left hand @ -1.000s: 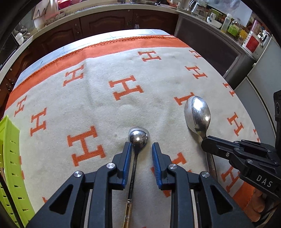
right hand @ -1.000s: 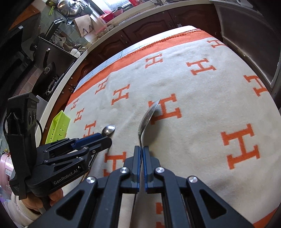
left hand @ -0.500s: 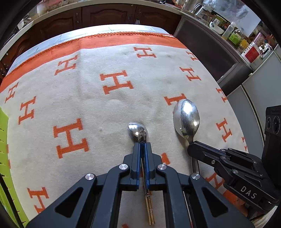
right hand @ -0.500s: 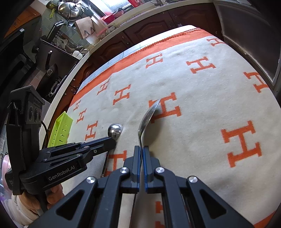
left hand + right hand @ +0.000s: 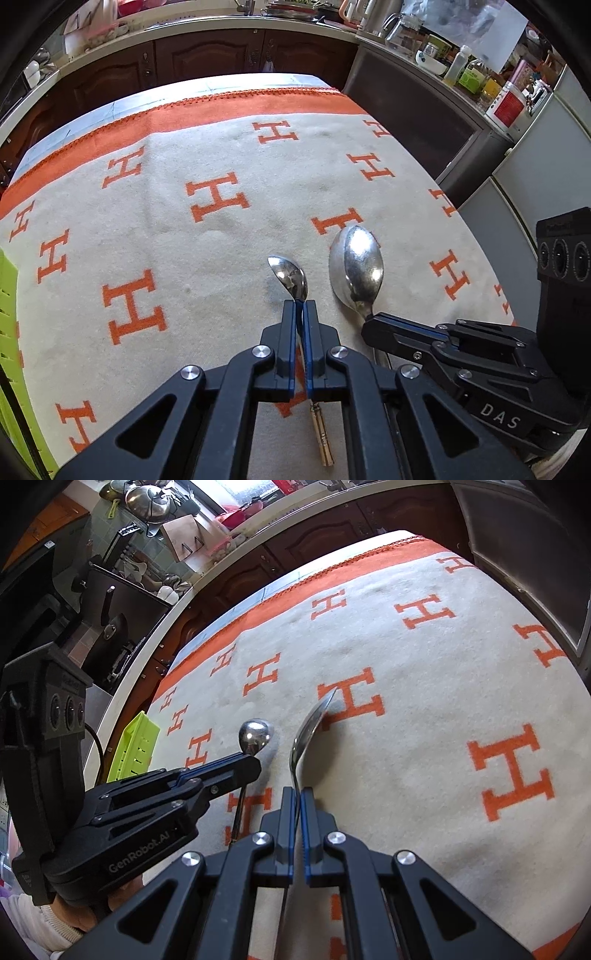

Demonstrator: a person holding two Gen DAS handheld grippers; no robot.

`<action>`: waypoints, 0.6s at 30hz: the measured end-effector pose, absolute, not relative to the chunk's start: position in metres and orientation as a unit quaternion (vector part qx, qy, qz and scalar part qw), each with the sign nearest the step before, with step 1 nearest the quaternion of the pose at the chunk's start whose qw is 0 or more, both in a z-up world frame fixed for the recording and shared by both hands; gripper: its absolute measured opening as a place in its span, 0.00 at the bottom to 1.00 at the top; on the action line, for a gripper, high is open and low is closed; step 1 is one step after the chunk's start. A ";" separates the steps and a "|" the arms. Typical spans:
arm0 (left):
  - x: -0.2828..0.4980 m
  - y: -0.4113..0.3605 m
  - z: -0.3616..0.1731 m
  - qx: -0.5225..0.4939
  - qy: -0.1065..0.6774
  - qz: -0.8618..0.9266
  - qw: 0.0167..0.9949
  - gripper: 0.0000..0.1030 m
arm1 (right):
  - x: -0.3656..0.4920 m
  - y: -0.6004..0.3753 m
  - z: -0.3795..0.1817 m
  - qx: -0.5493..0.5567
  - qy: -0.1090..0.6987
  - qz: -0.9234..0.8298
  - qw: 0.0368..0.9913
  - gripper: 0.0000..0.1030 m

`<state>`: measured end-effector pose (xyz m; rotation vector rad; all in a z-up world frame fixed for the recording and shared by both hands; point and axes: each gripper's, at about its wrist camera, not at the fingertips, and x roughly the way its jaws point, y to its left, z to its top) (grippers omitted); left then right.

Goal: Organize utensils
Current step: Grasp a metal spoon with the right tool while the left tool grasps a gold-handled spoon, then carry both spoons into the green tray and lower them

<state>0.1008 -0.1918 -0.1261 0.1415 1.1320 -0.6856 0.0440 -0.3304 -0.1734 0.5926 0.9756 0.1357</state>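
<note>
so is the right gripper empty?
No, the right gripper is shut on the neck of the large spoon, whose bowl sticks out edge-on past the fingertips.

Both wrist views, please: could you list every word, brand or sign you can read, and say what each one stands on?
"DAS": on the right gripper body.
"GenRobot.AI": on the left gripper body.
"H": orange letters repeated across the blanket.
Labels on the counter bottles and the red-and-white package: too small to read.
</note>
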 end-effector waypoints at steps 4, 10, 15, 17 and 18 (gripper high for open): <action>0.100 -0.178 -0.116 0.048 0.524 -0.318 0.788 0.00 | 0.043 -0.326 -0.172 0.279 0.463 0.074 0.838 0.03; 0.097 -0.154 -0.109 0.032 0.519 -0.314 0.795 0.00 | 0.041 -0.312 -0.161 0.268 0.457 0.096 0.843 0.02; 0.097 -0.146 -0.119 0.015 0.536 -0.306 0.787 0.00 | 0.041 -0.301 -0.160 0.260 0.464 0.104 0.840 0.03; 0.095 -0.144 -0.115 0.015 0.530 -0.308 0.790 0.00 | 0.041 -0.299 -0.160 0.258 0.465 0.106 0.840 0.03; 0.095 -0.143 -0.112 0.014 0.528 -0.310 0.791 0.00 | 0.040 -0.297 -0.159 0.256 0.465 0.108 0.840 0.02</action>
